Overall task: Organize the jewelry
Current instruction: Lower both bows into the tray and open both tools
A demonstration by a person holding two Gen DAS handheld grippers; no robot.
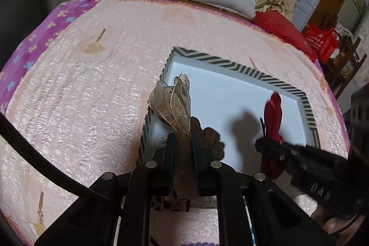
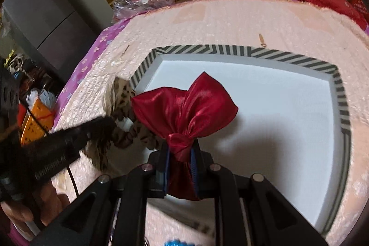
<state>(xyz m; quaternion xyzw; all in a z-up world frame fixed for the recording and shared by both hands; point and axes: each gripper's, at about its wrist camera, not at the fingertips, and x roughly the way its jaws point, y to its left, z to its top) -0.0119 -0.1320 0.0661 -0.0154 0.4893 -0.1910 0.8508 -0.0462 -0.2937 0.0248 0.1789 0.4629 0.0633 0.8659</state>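
Ribbons might have snagged if either gripper, left (image 1: 182,137) pinching the gold bow (image 1: 171,103), right (image 2: 181,149) clamping the red bow (image 2: 184,105), released late above the striped tray (image 2: 253,52) below them.

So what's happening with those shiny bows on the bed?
A person is tidying hair bows with a gripper in each hand. The left gripper is shut on a gold ribbon bow, and the right gripper is shut on a red satin bow. Both bows hang over a striped-edged tray with a bare white bottom, lying on the pink bedspread. A leopard-print scrunchie is at the tray's edge.
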